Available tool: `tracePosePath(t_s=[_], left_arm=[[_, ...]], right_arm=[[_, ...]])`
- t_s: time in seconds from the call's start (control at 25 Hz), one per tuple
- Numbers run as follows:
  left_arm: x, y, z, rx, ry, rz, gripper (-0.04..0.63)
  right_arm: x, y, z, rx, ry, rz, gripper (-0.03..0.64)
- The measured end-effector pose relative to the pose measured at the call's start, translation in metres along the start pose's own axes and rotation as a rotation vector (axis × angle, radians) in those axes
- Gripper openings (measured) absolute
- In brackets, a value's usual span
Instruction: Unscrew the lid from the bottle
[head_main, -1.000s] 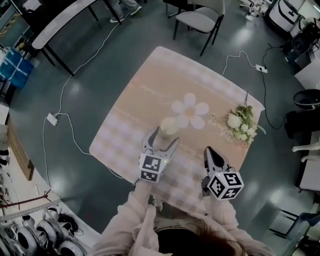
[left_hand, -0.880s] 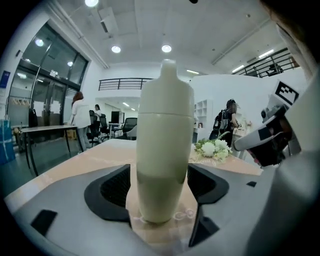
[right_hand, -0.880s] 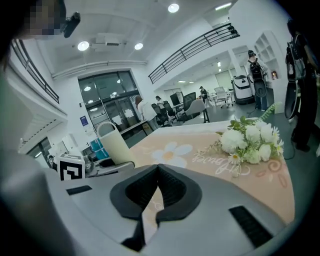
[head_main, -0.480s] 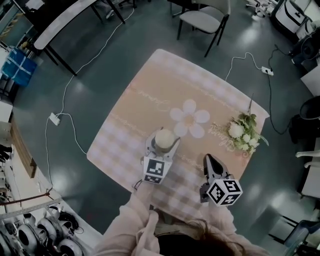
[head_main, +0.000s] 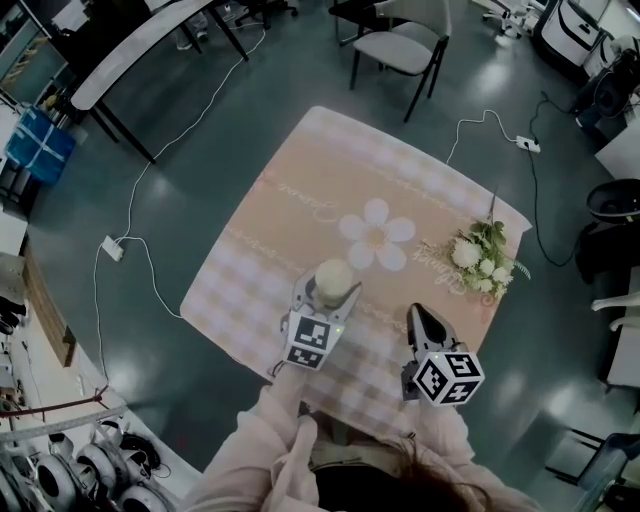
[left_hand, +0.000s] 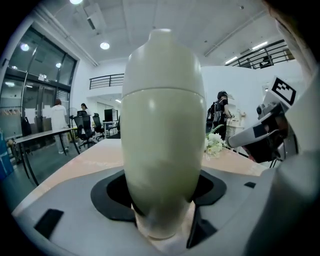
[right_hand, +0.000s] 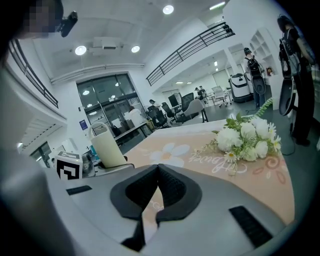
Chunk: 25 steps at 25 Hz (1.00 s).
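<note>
A cream, egg-shaped bottle stands upright on the checked tablecloth, near its front edge. In the left gripper view the bottle fills the middle, and the seam under its domed lid shows clearly. My left gripper has just been closing its jaws; they now grip the lower body of the bottle from both sides, pads against it. To the right, my right gripper hovers over the cloth, shut and empty. The right gripper view shows the bottle at the left.
A bunch of white flowers lies at the table's right edge, also in the right gripper view. A chair stands beyond the table. Cables and a power strip lie on the floor to the left.
The left jaws, spread wide around the bottle a second ago, have drawn in against its sides. The right gripper has stayed where it was.
</note>
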<state>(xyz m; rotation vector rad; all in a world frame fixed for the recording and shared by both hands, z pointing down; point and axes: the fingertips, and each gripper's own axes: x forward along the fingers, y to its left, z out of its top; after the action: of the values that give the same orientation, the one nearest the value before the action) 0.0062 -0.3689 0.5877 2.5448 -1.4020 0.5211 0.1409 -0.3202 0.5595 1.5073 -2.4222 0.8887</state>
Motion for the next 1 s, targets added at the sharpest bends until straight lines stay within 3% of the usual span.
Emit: tracePosePath(t_s=[0.72, 1.0], left_arm=[[-0.137, -0.049, 0.006, -0.02, 0.062, -0.131, 0.316], [-0.191, -0.07, 0.007, -0.027, 0.072, -0.203, 0.316]], right_arm=[[-0.083, 0.073, -0.007, -0.047, -0.096, -0.022, 0.012], [-0.111, 0.112, -0.011, -0.075, -0.139, 0.022, 0.012]])
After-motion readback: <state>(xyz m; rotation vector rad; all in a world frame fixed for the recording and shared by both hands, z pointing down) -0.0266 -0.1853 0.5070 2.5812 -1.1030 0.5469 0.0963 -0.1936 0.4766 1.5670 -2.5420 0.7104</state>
